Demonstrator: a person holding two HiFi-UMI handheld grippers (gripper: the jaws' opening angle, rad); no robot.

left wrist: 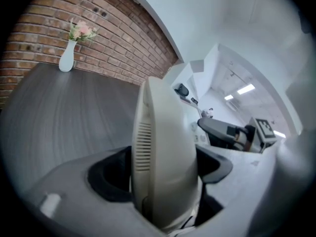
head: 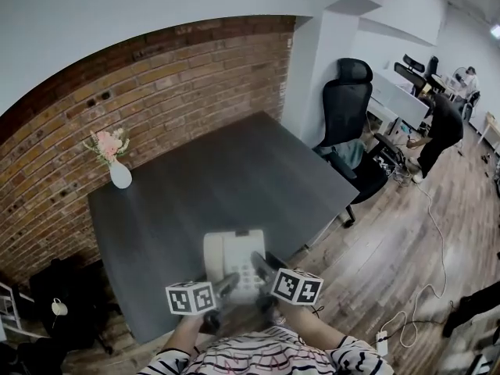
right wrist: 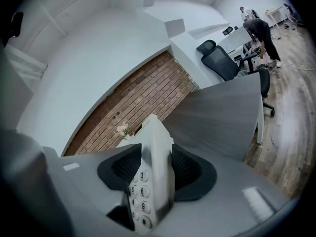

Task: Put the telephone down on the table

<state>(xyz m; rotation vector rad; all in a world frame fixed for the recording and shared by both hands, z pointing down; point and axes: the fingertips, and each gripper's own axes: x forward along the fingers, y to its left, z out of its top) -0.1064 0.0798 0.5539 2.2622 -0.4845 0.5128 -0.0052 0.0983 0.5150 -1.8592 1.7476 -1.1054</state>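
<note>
A cream-white telephone (head: pixel 233 261) with a keypad hangs over the near edge of the dark grey table (head: pixel 234 178), gripped from both sides. My left gripper (head: pixel 226 285) is shut on its handset side; in the left gripper view the rounded handset (left wrist: pixel 165 157) fills the space between the black pads. My right gripper (head: pixel 260 269) is shut on the keypad side, and in the right gripper view the phone's edge and number keys (right wrist: pixel 148 181) sit clamped between the pads.
A white vase with pink flowers (head: pixel 117 166) stands at the table's far left corner by the brick wall. A black office chair (head: pixel 348 123) is at the table's right end. A person (head: pixel 441 127) bends over at the far right. Cables lie on the wooden floor.
</note>
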